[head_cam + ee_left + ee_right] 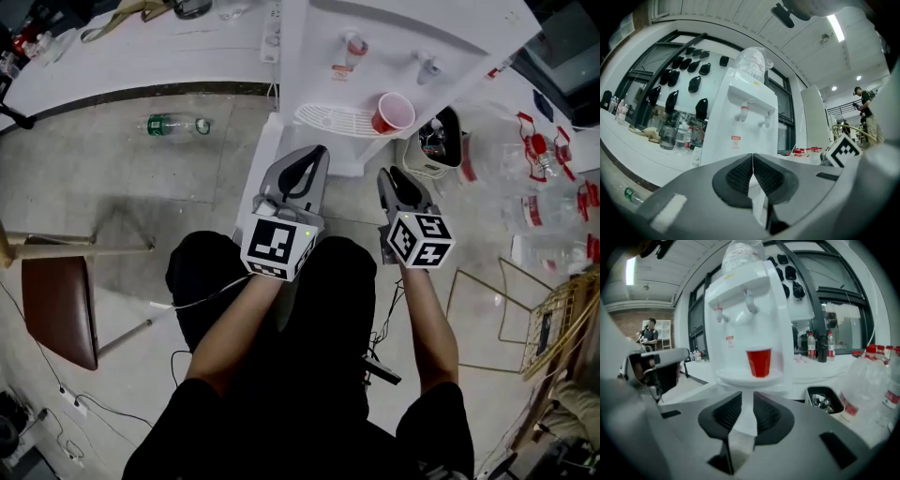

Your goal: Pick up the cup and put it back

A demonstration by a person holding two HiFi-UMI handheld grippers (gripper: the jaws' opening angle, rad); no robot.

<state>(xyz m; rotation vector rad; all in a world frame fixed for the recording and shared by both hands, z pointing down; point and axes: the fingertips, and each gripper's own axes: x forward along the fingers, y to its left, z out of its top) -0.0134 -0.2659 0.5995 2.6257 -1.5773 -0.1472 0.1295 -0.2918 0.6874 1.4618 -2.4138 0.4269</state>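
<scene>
A red cup (392,112) stands upright on the white drip tray (333,119) of a water dispenser (403,37), under its right tap. In the right gripper view the cup (759,362) sits straight ahead on the tray (733,378), well beyond the jaws. My right gripper (389,173) (747,397) is short of the dispenser, its pads a narrow gap apart with nothing between them. To its left, my left gripper (319,150) (753,157) is shut and empty, pads touching, and points at the dispenser (745,126).
A small bin (436,141) stands right of the dispenser, with several red-capped water jugs (553,159) beyond it. A plastic bottle (173,124) lies on the floor at the left. A brown chair (61,309) and a gold wire rack (553,319) flank me. A person (649,336) stands far off.
</scene>
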